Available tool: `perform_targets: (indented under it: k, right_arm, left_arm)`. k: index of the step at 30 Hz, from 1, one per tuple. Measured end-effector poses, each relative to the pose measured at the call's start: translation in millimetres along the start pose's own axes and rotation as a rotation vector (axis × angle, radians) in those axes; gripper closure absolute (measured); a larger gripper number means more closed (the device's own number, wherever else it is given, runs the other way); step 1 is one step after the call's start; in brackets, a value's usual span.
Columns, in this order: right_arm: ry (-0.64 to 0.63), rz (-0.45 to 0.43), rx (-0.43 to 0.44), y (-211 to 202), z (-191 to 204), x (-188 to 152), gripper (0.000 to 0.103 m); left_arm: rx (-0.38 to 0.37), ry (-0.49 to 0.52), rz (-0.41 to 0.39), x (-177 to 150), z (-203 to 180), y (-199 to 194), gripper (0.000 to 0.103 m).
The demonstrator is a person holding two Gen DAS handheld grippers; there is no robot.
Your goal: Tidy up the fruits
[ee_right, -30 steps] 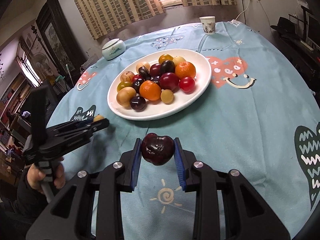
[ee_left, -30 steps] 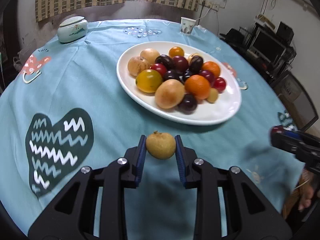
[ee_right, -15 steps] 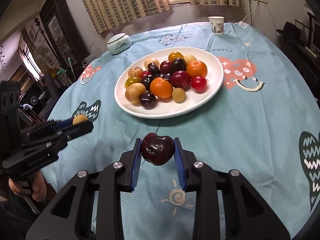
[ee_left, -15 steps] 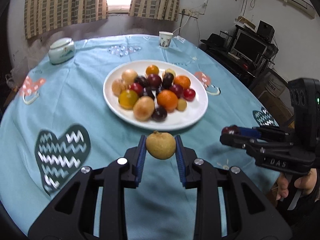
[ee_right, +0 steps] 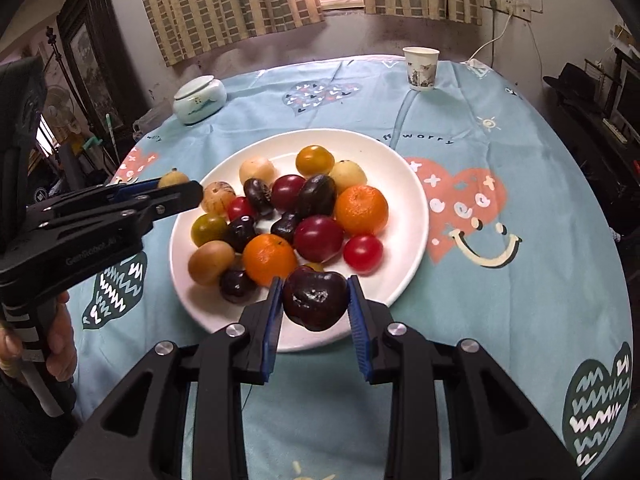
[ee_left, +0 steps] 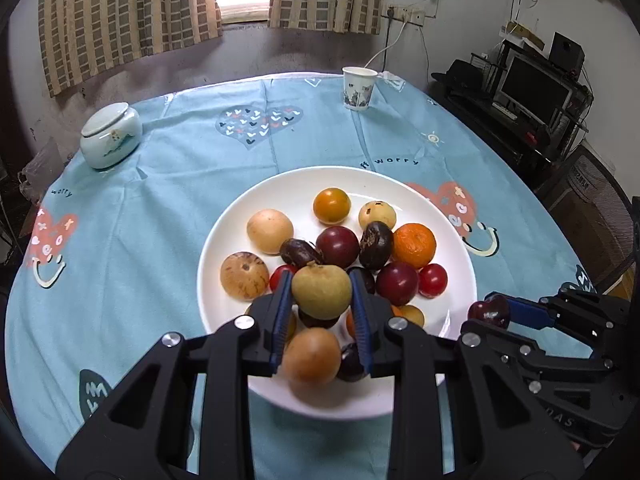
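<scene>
Left wrist: left claw (ee_left: 321, 296) angled down, clamping yellow fruit (ee_left: 321, 290).

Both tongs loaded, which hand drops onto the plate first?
Left, probably. Its tongs hold the tan round fruit over the white plate; the right tongs hold the dark red plum at the rim.

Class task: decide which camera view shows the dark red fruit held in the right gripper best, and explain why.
The right wrist view: the dark red fruit sits large and central between the right gripper pads. The left wrist view shows only a small part of it at the gripper's tip.
</scene>
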State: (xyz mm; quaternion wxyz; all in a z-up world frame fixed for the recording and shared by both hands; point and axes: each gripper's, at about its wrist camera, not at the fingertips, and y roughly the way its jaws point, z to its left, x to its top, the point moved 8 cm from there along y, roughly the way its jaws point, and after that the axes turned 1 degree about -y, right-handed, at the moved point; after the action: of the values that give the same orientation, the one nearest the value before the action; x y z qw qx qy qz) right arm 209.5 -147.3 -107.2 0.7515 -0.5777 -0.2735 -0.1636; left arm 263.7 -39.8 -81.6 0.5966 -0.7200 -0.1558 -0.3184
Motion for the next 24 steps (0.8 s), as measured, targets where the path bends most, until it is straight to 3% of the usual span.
perform_targets:
  k: [13,14,15,17,18,19,24]
  right_arm:
    - [0.000,0.025,0.014,19.8,-7.7,9.0,0.071]
    - [0.001,0.030,0.017,22.0,-7.5,9.8,0.071]
    - [-0.002,0.036,0.020,24.9,-6.9,10.6,0.068]
    - [-0.015,0.029,0.004,27.1,-7.2,12.3,0.037]
    - [-0.023,-0.007,-0.010,23.0,-7.5,14.1,0.016]
    - [-0.033,-0.033,-0.023,19.1,-7.4,15.7,0.005]
    - [-0.065,-0.102,-0.066,-9.9,-9.8,19.6,0.003]
  left_arm:
    - [0.004,0.003,0.055,2.2,-5.2,32.2,0.071]
    - [0.008,-0.005,0.058,2.8,-3.9,32.9,0.052]
    - [0.012,-0.017,0.052,4.1,-2.1,31.6,0.027]
    - [0.022,-0.043,0.003,7.9,1.7,21.9,0.015]
    - [0.021,-0.042,-0.012,9.3,1.5,17.2,0.013]
    - [0.024,-0.038,-0.019,9.8,1.8,12.9,0.010]
    - [0.096,-0.060,-0.072,2.0,13.3,-18.5,0.003]
